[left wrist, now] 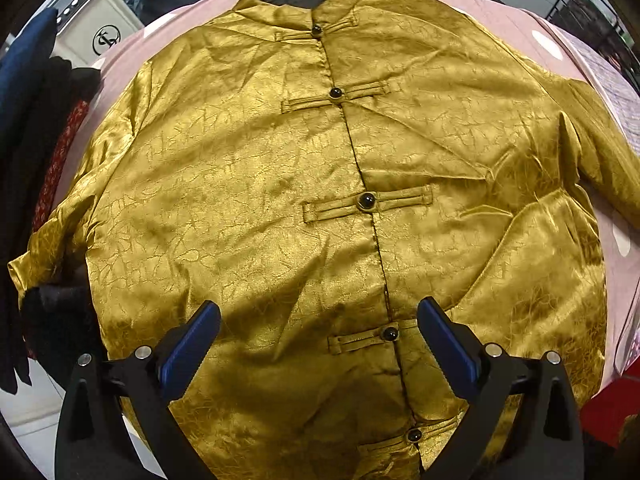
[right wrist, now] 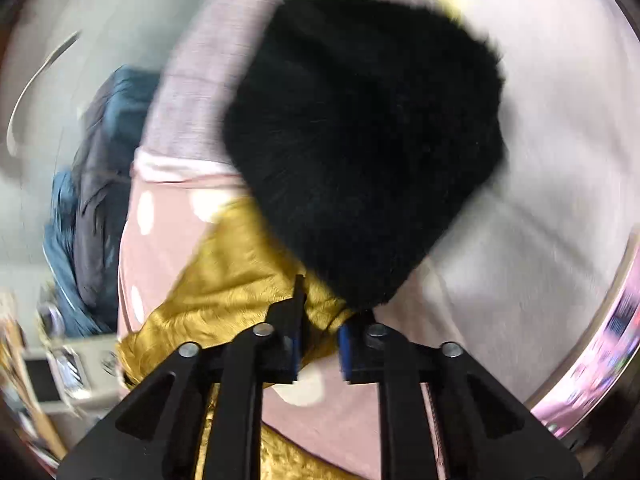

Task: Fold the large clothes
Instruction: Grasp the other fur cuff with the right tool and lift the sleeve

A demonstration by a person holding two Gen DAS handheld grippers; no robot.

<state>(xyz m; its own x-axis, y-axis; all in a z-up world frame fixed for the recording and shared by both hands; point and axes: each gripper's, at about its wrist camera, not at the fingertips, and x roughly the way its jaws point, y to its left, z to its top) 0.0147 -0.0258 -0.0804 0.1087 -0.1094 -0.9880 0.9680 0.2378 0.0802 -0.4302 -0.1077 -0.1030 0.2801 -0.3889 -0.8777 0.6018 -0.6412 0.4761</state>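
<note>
My left gripper [left wrist: 320, 344] hangs spread above the gold jacket [left wrist: 256, 184]; my right gripper [right wrist: 319, 344] pinches its fabric; no writing is legible.

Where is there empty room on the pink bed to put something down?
Only thin pink strips of the bed cover show: beside the collar, and along the right sleeve's outer edge. The gold jacket fills the middle, and dark clothes crowd the left.

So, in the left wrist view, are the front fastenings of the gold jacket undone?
No: the gold jacket lies flat on the pink sheet with its fronts meeting and each visible dark button seated in its loop.
</note>
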